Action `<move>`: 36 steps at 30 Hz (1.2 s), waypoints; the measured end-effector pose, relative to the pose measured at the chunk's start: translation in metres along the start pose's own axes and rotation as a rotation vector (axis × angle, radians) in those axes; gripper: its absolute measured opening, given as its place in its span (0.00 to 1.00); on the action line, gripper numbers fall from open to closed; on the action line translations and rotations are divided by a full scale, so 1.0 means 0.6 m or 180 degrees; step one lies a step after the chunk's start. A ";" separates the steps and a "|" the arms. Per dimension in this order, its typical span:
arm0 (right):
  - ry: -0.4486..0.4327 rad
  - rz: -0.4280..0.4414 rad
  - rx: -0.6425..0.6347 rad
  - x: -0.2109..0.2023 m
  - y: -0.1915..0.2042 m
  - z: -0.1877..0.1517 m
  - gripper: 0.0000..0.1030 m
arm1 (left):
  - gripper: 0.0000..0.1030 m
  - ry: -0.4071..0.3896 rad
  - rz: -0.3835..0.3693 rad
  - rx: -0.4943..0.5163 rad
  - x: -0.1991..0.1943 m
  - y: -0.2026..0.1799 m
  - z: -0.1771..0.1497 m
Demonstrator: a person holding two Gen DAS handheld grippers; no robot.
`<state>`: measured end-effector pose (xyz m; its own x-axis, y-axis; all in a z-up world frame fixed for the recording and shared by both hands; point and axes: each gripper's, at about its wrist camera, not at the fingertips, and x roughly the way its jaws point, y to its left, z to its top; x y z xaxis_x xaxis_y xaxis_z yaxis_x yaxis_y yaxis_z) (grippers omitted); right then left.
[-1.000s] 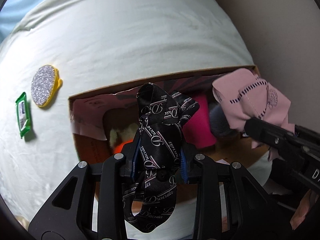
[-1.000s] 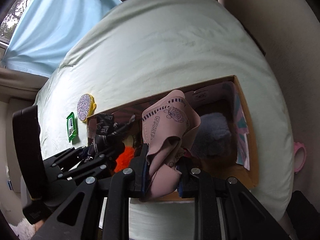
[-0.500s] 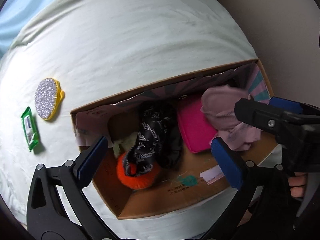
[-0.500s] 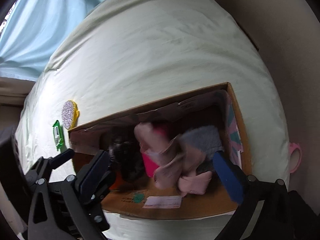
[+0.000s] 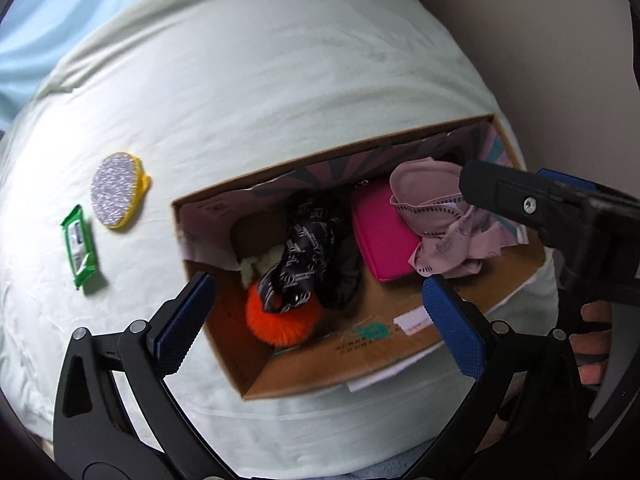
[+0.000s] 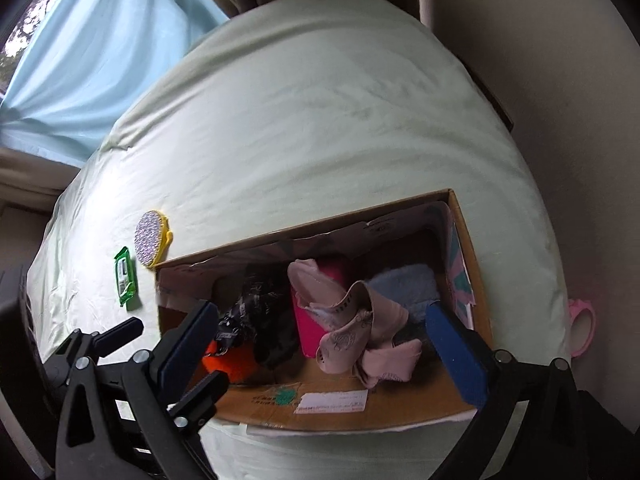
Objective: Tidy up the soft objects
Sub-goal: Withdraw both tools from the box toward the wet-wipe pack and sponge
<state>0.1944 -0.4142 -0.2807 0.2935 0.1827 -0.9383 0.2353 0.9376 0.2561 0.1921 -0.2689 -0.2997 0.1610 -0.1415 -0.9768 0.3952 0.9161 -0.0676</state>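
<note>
Both grippers spread wide above the cardboard box (image 5: pixel 256 372) on the bed (image 5: pixel 280 80), holding nothing.

Our left gripper (image 5: pixel 316 320) has its fingers (image 5: pixel 182 322) released, and between them we see the black printed scarf (image 5: pixel 298 256) draped over an orange pom-pom (image 5: pixel 280 324). Just beyond our right finger lie the magenta pouch (image 5: pixel 384 236) and the pink cloth (image 5: pixel 440 220). Our right gripper (image 6: pixel 332 340) is likewise released, with the pink cloth (image 6: pixel 360 328) between its fingers (image 6: pixel 456 352) and a grey-blue fuzzy piece (image 6: pixel 404 288) by the right one. Beyond our left fingers, outside the box, a glittery yellow pad (image 5: pixel 116 190) and a green packet (image 5: pixel 80 248) rest on the bed.
</note>
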 end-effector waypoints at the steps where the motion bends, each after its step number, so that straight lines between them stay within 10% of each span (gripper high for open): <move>1: -0.0032 -0.0028 -0.0040 -0.008 0.005 -0.002 1.00 | 0.99 -0.0041 -0.0003 -0.0021 -0.012 0.003 -0.004; 22: -0.0600 0.0217 -0.0873 -0.172 0.177 -0.112 1.00 | 0.99 -0.0826 0.0279 -0.0764 -0.249 0.187 -0.179; 36: -0.0611 0.0293 -0.1071 -0.147 0.372 -0.151 1.00 | 0.99 -0.0855 0.0195 -0.1140 -0.257 0.412 -0.242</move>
<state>0.1371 -0.1942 -0.1621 0.4745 0.2417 -0.8464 -0.1074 0.9703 0.2169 0.1338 0.0341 -0.1951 0.4219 -0.1320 -0.8970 0.0472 0.9912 -0.1236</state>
